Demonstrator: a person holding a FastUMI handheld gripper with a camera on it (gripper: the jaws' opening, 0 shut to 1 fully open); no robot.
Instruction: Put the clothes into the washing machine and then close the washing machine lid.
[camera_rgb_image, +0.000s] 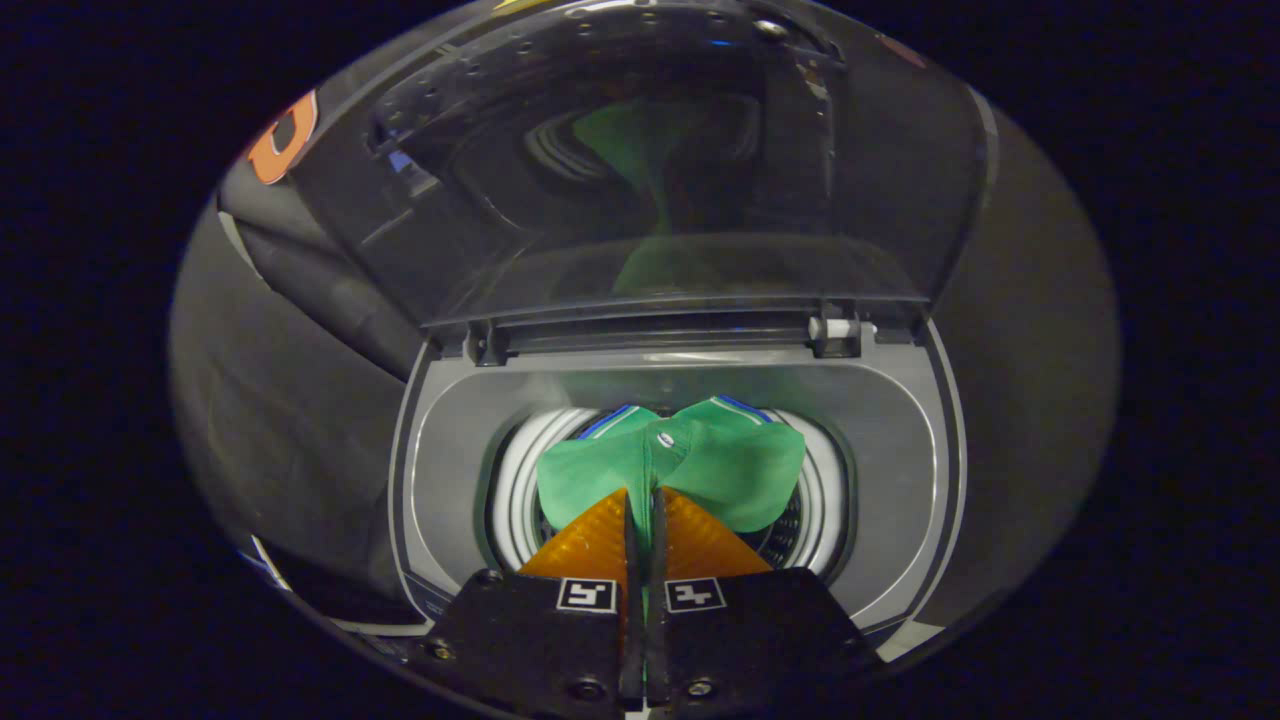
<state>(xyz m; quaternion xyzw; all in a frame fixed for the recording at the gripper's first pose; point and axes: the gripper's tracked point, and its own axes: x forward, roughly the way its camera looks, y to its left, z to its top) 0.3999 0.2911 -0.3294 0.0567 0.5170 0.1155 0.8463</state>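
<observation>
one green garment (690, 465), one washing machine (900, 470), one raised lid (650, 170), one tongs (643, 500)

My view is dim overall. The brightest patch sits in the middle, where light falls on the washing machine (905, 470) rim and the green garment (740, 470) just ahead of my tongs (645, 515), whose fingers pinch its fabric. At twelve o'clock the raised lid (650, 160) carries a hazy green reflection and small glints. The fisheye bends straight edges toward three and nine o'clock, where detail sinks into soft shadow.
</observation>
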